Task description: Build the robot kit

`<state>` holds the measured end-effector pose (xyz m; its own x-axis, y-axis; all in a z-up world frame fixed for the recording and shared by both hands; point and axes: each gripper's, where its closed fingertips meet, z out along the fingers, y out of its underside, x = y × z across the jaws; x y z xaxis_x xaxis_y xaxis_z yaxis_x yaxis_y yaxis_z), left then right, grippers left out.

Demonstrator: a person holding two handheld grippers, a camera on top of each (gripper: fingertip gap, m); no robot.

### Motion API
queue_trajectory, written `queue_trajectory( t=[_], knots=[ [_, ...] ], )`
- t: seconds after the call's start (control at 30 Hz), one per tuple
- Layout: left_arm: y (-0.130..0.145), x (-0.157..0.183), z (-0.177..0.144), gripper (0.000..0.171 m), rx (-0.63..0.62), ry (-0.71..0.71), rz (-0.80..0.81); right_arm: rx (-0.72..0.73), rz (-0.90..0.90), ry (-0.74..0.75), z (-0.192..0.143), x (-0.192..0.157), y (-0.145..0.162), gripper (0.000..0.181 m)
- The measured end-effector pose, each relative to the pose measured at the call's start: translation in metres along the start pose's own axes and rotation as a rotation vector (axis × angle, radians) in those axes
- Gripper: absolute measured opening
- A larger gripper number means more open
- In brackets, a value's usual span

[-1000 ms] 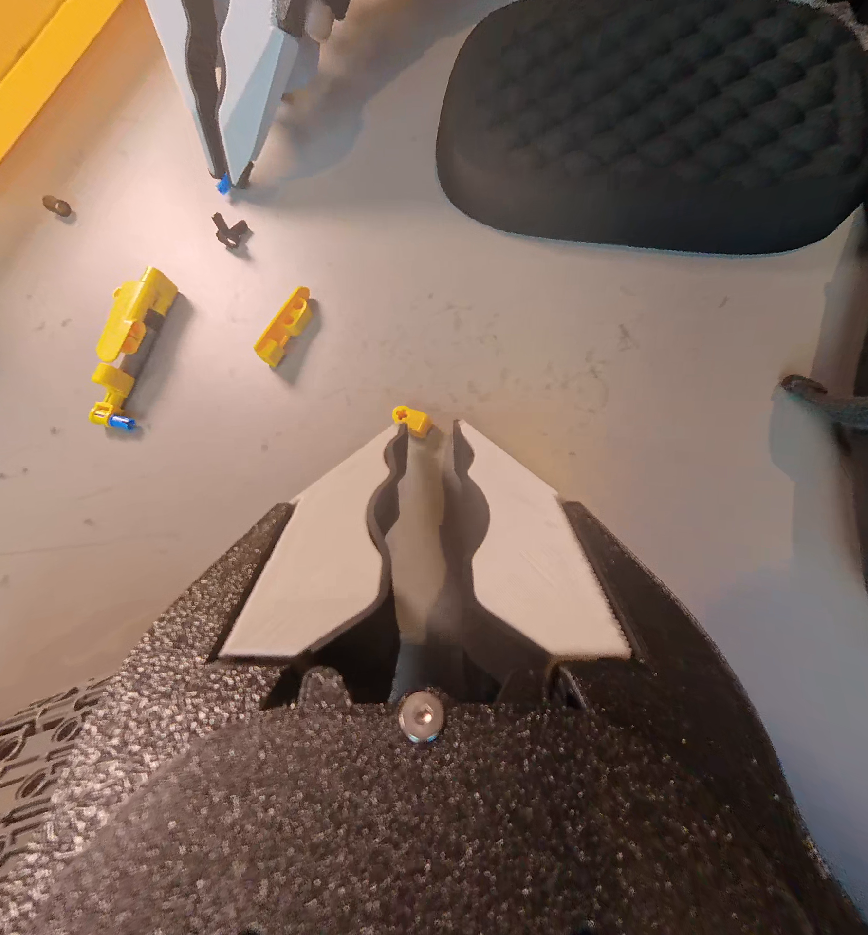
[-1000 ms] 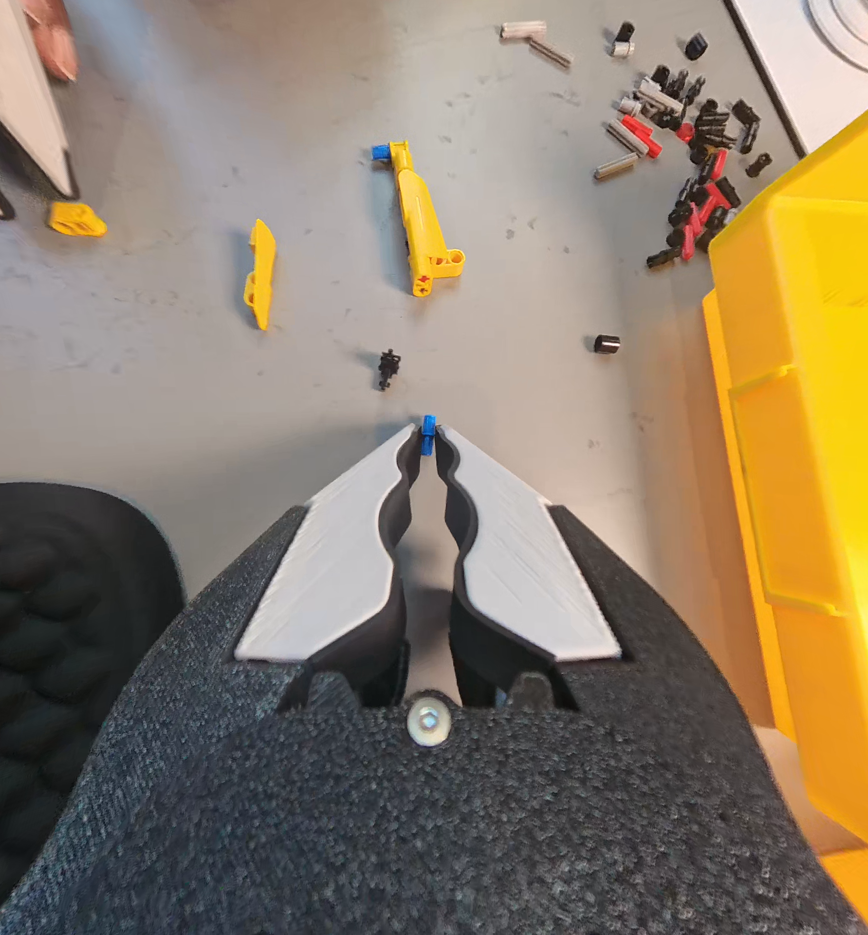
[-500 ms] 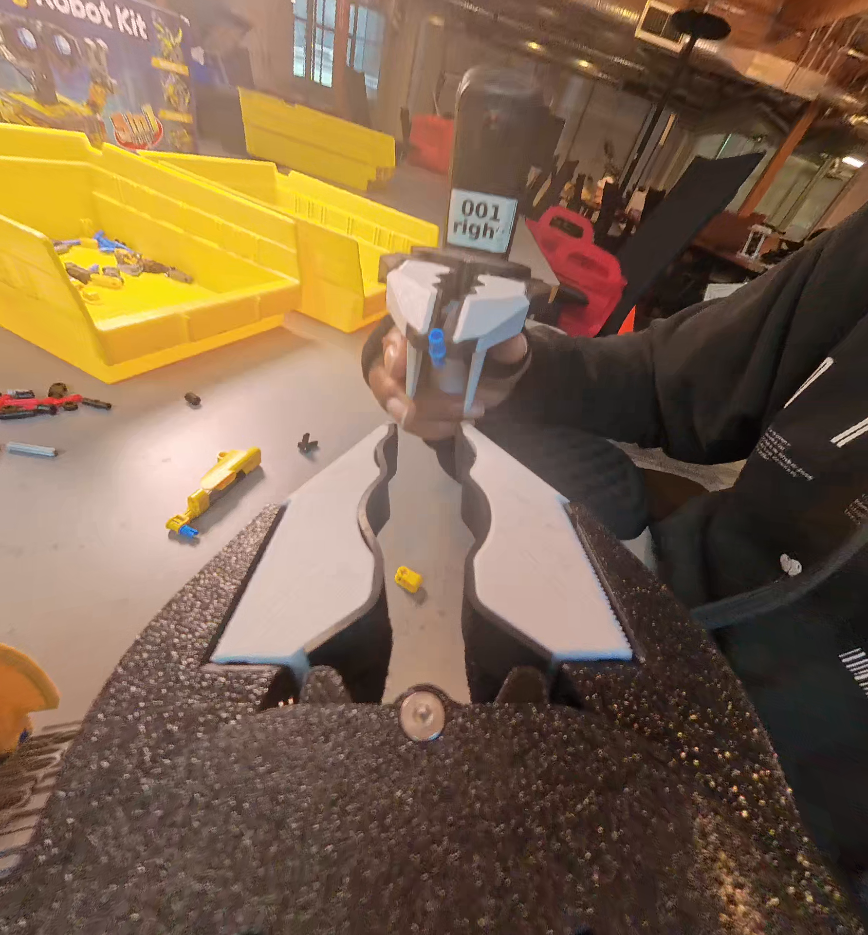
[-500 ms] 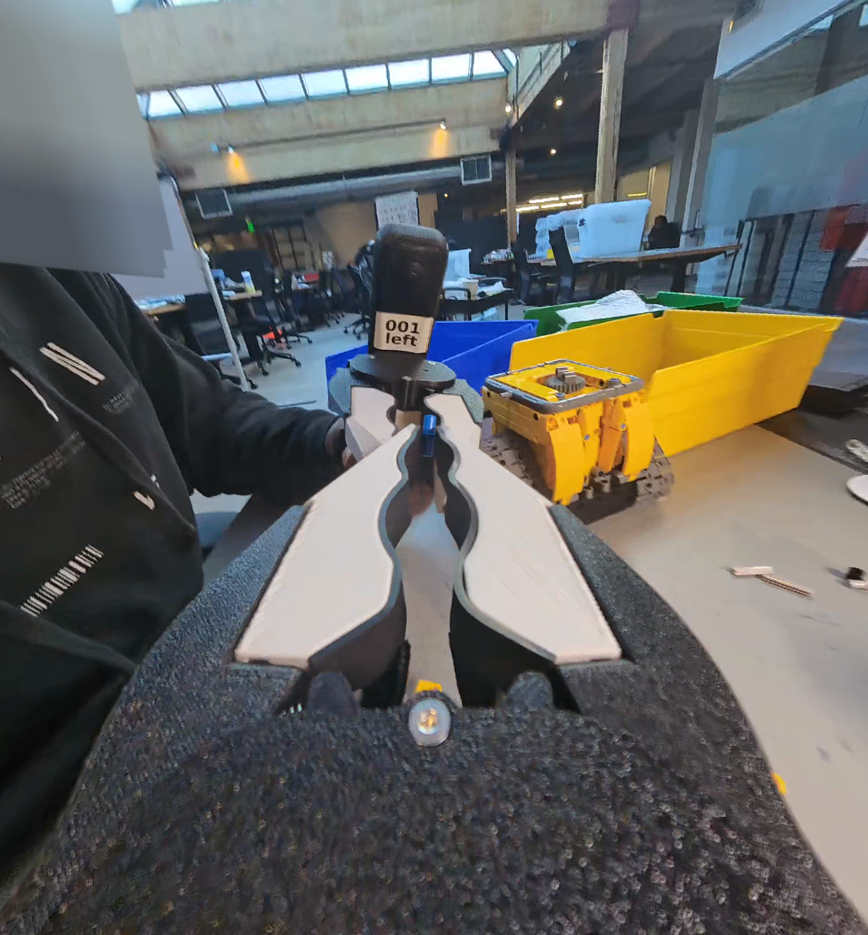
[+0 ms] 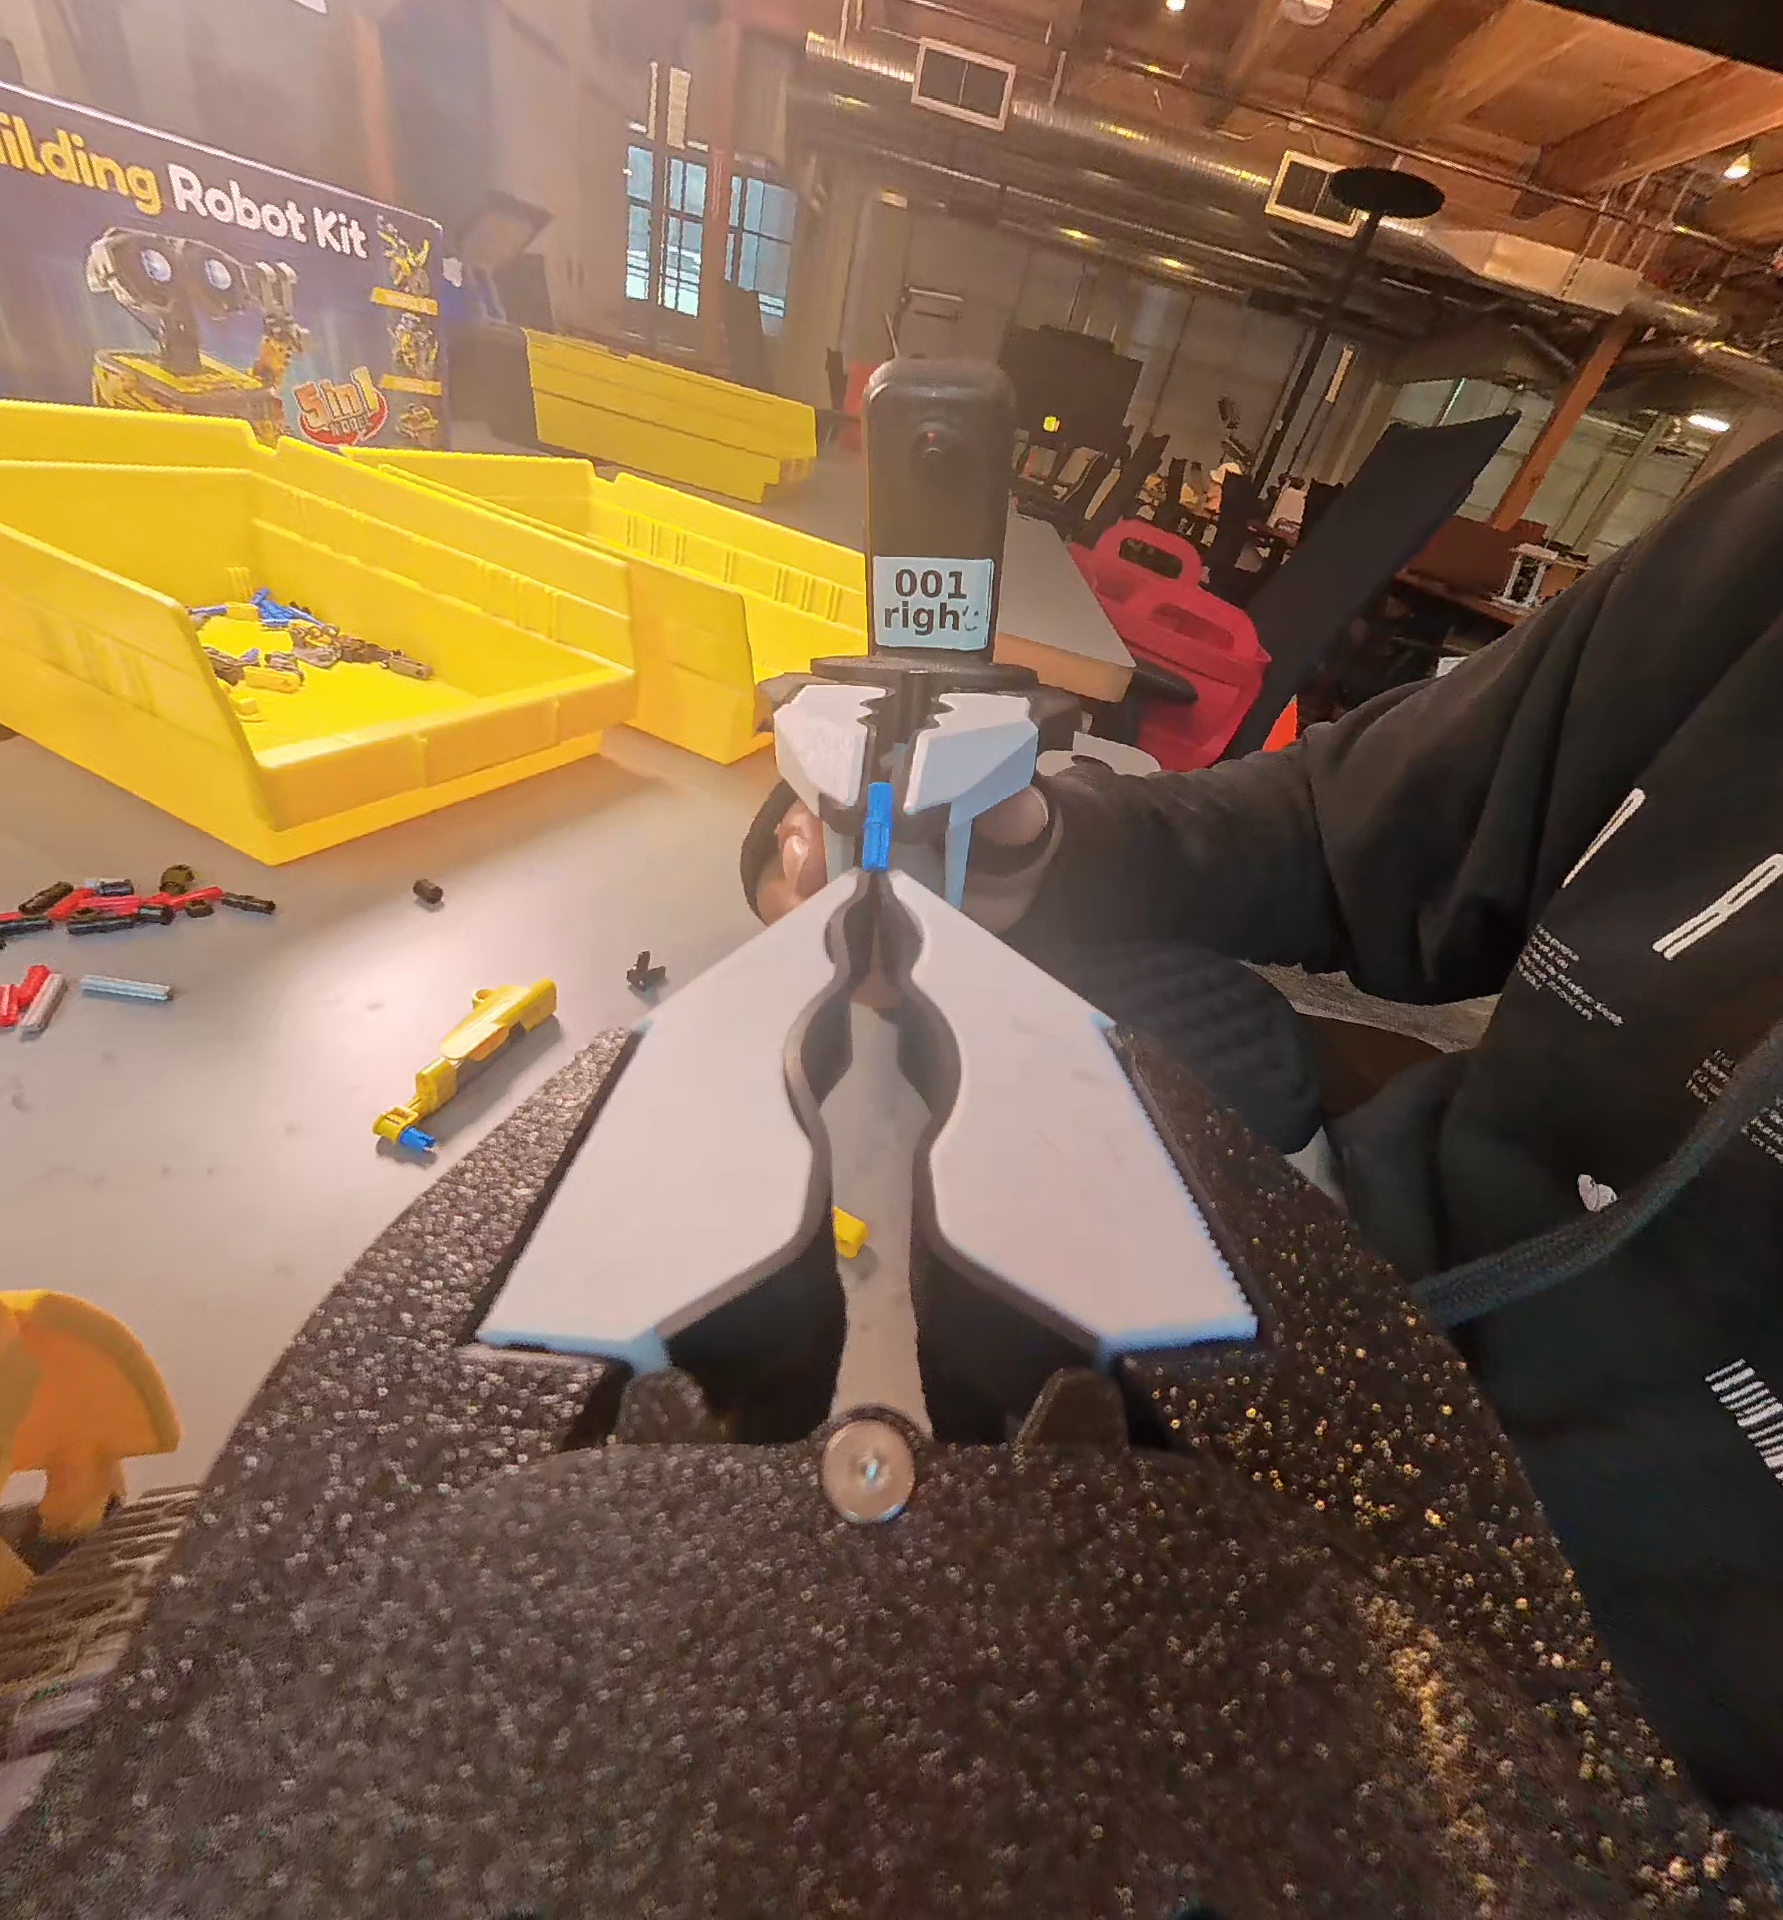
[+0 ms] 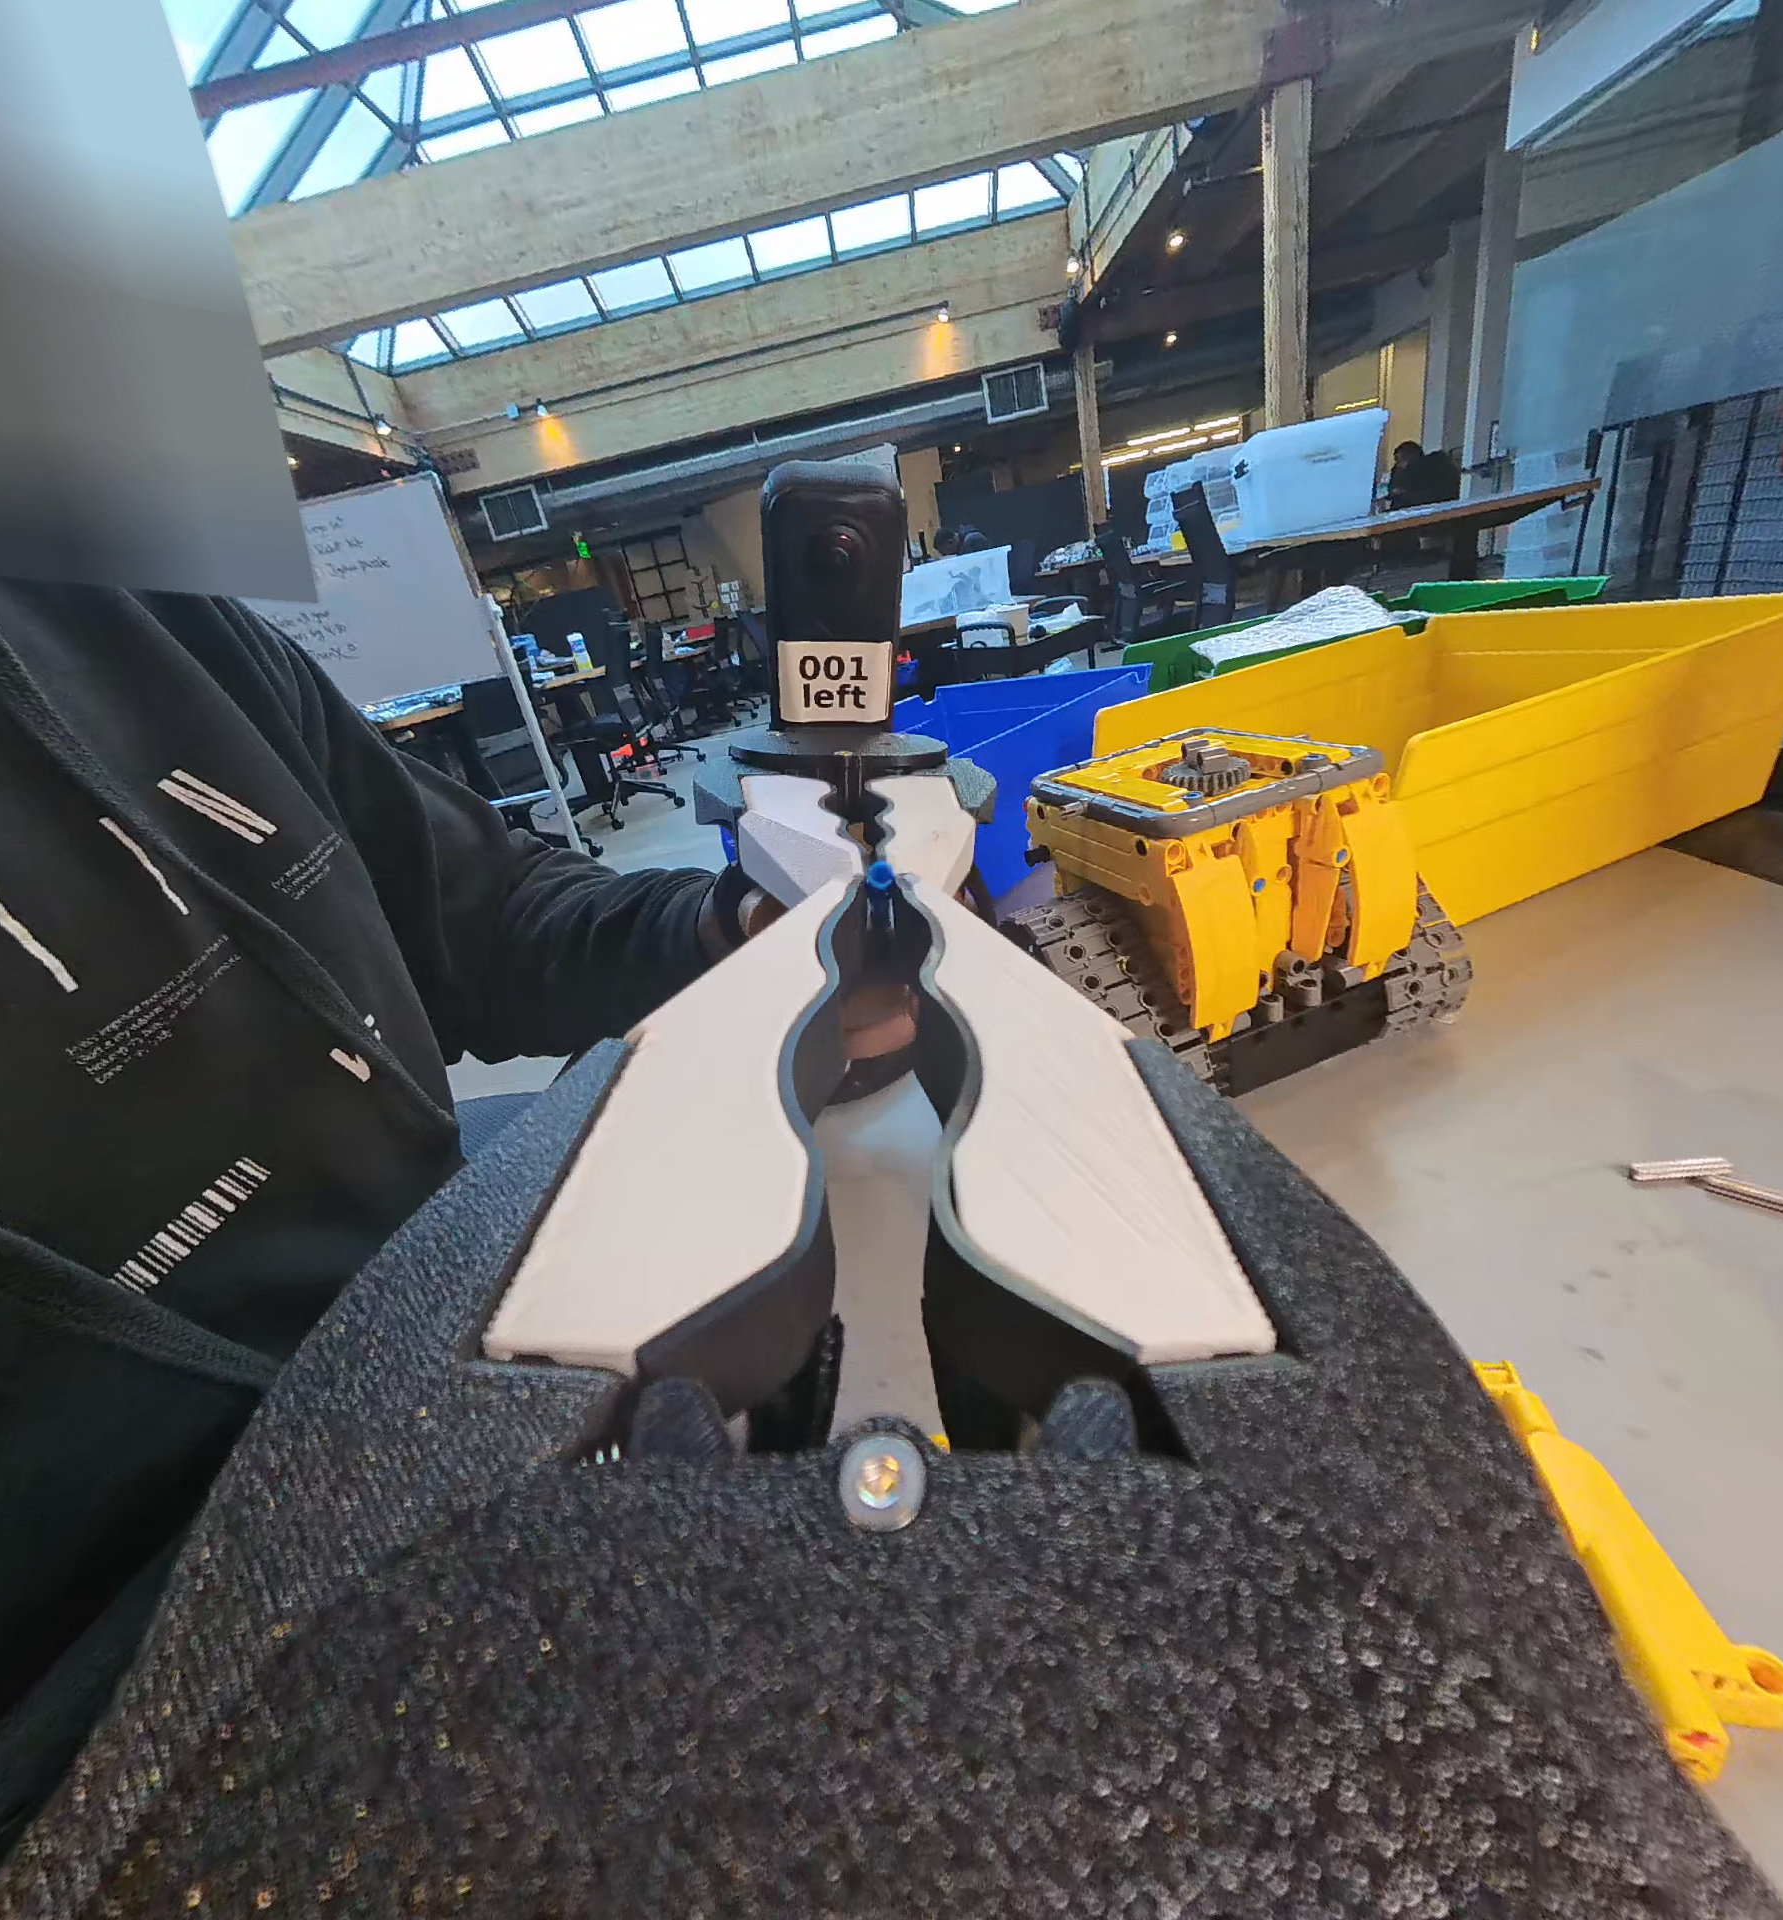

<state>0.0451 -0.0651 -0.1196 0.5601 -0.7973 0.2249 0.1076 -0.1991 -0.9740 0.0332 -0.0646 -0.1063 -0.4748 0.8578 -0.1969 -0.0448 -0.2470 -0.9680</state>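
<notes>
The grey table [image 5: 243, 1143] carries everything, and the wide black bodies of the two grippers cover its near part in both views. On its far side lie long yellow bins [image 5: 430, 727]; one holds small parts, too small to tell apart. In the right wrist view a yellow tracked vehicle model [image 6: 1251, 883] stands on the table, its left end hidden behind the fingers. A yellow beam piece [image 5: 471, 1049] lies flat left of the left gripper.

The two grippers face each other, tip to tip. The right gripper [image 6: 879, 885] is closed tight on a small blue pin [image 6: 876, 883], which sticks out of its tips. The left gripper [image 5: 874, 883] is almost closed, its tips narrow and just under the pin [image 5: 876, 840]; whether they touch it I cannot tell. A tiny yellow connector [image 5: 847, 1231] lies on the table between the left fingers, half hidden.
</notes>
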Motion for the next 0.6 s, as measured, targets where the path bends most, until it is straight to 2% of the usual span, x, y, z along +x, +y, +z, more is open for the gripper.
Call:
queue_trajectory(
  t=[0.17,0.3,0.37,0.47,0.6],
  knots=[
    [0.0012,-0.0026,-0.0022,0.0,-0.006,-0.022,0.009,-0.002,-0.009,-0.003,0.0001,-0.0012,0.0002,0.005],
    [0.0037,-0.0022,-0.0006,0.012,-0.016,-0.019,0.004,0.003,-0.007,0.004,-0.0005,-0.0001,-0.0008,0.005],
    [0.0029,-0.0016,0.0008,0.011,-0.015,-0.018,0.01,-0.004,-0.011,0.003,0.0005,-0.0005,0.0005,0.005],
    [0.0027,-0.0004,0.0019,0.001,-0.018,-0.021,0.03,-0.008,-0.008,0.001,0.0015,-0.0006,0.0018,0.005],
    [0.0013,0.0004,0.0003,0.0,-0.016,-0.025,0.044,-0.004,0.001,-0.009,0.0008,-0.0011,0.0017,0.005]
  ],
)
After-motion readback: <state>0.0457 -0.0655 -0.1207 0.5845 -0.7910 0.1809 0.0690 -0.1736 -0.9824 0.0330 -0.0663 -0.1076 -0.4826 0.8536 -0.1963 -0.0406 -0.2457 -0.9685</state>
